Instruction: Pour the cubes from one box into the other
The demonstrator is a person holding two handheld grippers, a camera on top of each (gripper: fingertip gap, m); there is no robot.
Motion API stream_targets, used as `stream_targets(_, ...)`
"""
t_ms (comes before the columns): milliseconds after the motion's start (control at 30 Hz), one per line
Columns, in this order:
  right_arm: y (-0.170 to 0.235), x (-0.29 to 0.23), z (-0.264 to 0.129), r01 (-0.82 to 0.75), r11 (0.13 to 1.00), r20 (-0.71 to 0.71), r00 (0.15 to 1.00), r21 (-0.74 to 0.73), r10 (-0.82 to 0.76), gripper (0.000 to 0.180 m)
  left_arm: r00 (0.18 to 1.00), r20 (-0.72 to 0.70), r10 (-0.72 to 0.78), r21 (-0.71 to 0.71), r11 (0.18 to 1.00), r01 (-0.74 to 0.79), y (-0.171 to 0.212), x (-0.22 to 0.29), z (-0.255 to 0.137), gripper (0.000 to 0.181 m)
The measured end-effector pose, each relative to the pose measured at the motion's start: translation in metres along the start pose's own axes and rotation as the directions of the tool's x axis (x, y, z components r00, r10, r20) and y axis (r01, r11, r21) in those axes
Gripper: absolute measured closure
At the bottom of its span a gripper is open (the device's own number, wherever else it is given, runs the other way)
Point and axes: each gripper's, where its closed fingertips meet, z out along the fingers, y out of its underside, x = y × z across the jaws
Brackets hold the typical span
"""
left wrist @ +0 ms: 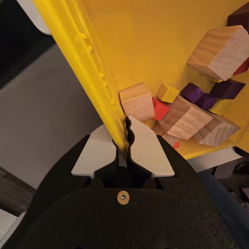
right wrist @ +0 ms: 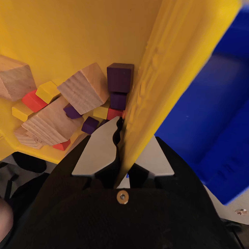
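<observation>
A yellow box (left wrist: 141, 44) is held tilted, with its floor steep in both views. My left gripper (left wrist: 122, 134) is shut on its left side wall (left wrist: 94, 70). My right gripper (right wrist: 124, 134) is shut on its right side wall (right wrist: 168, 75), and the box floor (right wrist: 80, 33) fills the left of that view. Several cubes lie piled against the box's near wall: plain wooden ones (left wrist: 188, 121) (right wrist: 83, 88), purple ones (left wrist: 192, 93) (right wrist: 119, 78), red ones (left wrist: 160, 109) (right wrist: 33, 101) and yellow ones (left wrist: 168, 93) (right wrist: 46, 91). A blue box (right wrist: 208, 121) stands just right of the yellow one.
A white table surface (right wrist: 229, 210) with a screw lies under the blue box. A grey surface (left wrist: 44, 102) shows left of the yellow box. Dark clutter (left wrist: 239, 175) sits below the box's near edge.
</observation>
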Motion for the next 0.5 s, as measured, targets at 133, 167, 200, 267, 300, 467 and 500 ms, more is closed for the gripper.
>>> stream_targets(133,-0.017,0.024,-0.061,-0.031,0.994,0.009,1.000,0.110,0.030,0.176,0.998,0.055,0.043,0.098,0.994,-0.049,-0.041,0.023,-0.058,0.174)
stream_targets(167,-0.017,0.034,-0.075,-0.043,0.992,0.007,0.999,0.122,0.043,0.176,0.997,0.058,0.057,0.111,0.992,-0.063,-0.051,0.033,-0.068,0.174)
stream_targets(200,-0.016,0.046,-0.087,-0.056,0.990,0.002,0.998,0.128,0.057,0.176,0.995,0.058,0.076,0.115,0.990,-0.082,-0.061,0.044,-0.075,0.174)
stream_targets(267,-0.011,0.074,-0.108,-0.081,0.988,-0.036,0.996,0.130,0.087,0.176,0.994,0.016,0.109,0.123,0.986,-0.110,-0.082,0.071,-0.080,0.174)
stream_targets(300,-0.008,0.091,-0.117,-0.100,0.985,-0.062,0.992,0.141,0.110,0.176,0.992,-0.011,0.124,0.141,0.982,-0.122,-0.094,0.085,-0.079,0.174)
stream_targets(467,0.006,0.170,-0.146,-0.151,0.957,-0.185,0.962,0.246,0.199,0.177,0.970,-0.127,0.209,0.290,0.943,-0.166,-0.146,0.156,-0.066,0.175)
stream_targets(500,0.008,0.183,-0.147,-0.149,0.953,-0.204,0.957,0.264,0.206,0.177,0.965,-0.134,0.224,0.315,0.933,-0.173,-0.153,0.166,-0.061,0.175)
